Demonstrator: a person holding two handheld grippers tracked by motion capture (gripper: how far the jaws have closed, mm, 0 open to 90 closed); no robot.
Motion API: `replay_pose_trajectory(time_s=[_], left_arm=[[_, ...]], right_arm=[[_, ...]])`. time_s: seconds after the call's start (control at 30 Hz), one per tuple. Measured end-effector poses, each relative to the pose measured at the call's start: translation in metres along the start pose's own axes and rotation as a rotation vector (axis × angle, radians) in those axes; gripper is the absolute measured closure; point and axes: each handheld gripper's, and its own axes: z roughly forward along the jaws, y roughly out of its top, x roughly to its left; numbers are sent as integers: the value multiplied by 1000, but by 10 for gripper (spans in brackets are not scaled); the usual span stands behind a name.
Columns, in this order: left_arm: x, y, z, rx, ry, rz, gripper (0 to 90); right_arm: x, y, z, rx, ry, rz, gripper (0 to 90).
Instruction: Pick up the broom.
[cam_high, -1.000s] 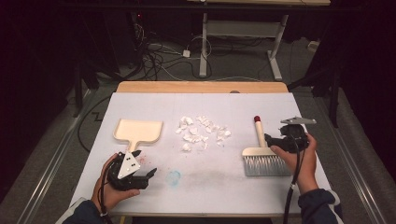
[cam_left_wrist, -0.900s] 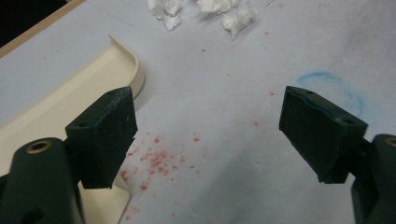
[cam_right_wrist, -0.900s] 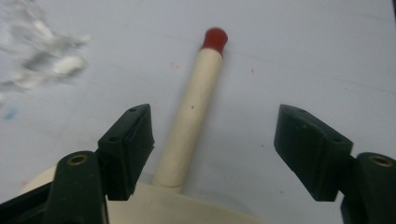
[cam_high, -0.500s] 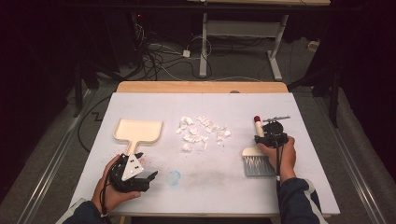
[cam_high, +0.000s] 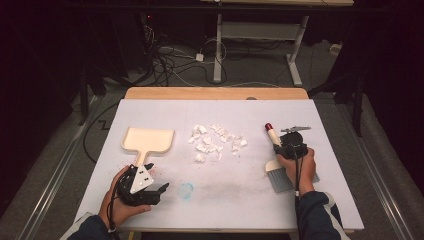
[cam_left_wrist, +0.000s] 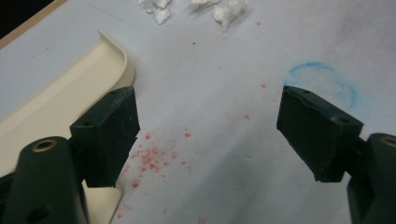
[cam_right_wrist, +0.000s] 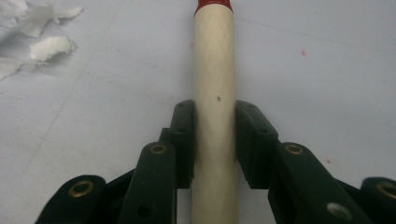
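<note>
Right gripper clamped on brush handle, just closed there, ready for sweeping paper scraps left toward dustpan; left gripper wide, empty, near dustpan's handle.

the brush handle is looking like smooth pale wood with a shiny red tip, and its bristles are looking soft and grey. the dustpan is looking like smooth cream plastic, a bit glossy. the scraps are looking like crumpled white paper. the table cover is looking matt, like pale paper. the gripper pads are looking like dull dark rubber.
</note>
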Motion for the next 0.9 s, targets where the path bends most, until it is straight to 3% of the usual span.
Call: replay_pose_trajectory(time_s=[0.07, 0.13, 0.23, 0.43, 0.47, 0.5, 0.7, 0.83, 0.87, 0.9], left_arm=[[0, 0, 0, 1, -5, -7, 205], [-1, 1, 0, -10, -12, -18, 206], [-2, 5, -1, -25, -25, -39, 208], [-15, 36, 6, -76, -83, -28, 221], [-25, 54, 13, -105, -111, -10, 225], [-25, 54, 13, -105, -111, -10, 229], [-65, 114, 44, -190, -265, 26, 238], [-91, 149, 70, -229, -375, -6, 242], [-91, 149, 70, -229, -375, -6, 243], [-100, 159, 83, -229, -423, -29, 246]], right_arm=[[-1, 0, -3, -15, -3, 1, 709], [-3, 0, -13, -71, 8, 0, 710], [-3, 0, -24, -115, 16, -5, 710], [-1, -3, -54, -218, 45, -26, 712], [1, -4, -60, -233, 47, -30, 712], [2, -4, -65, -249, 48, -36, 712], [12, -4, -82, -303, 76, -58, 714], [21, -3, -93, -333, 97, -78, 714], [24, -3, -96, -345, 101, -83, 714], [27, -2, -99, -355, 105, -89, 714]])
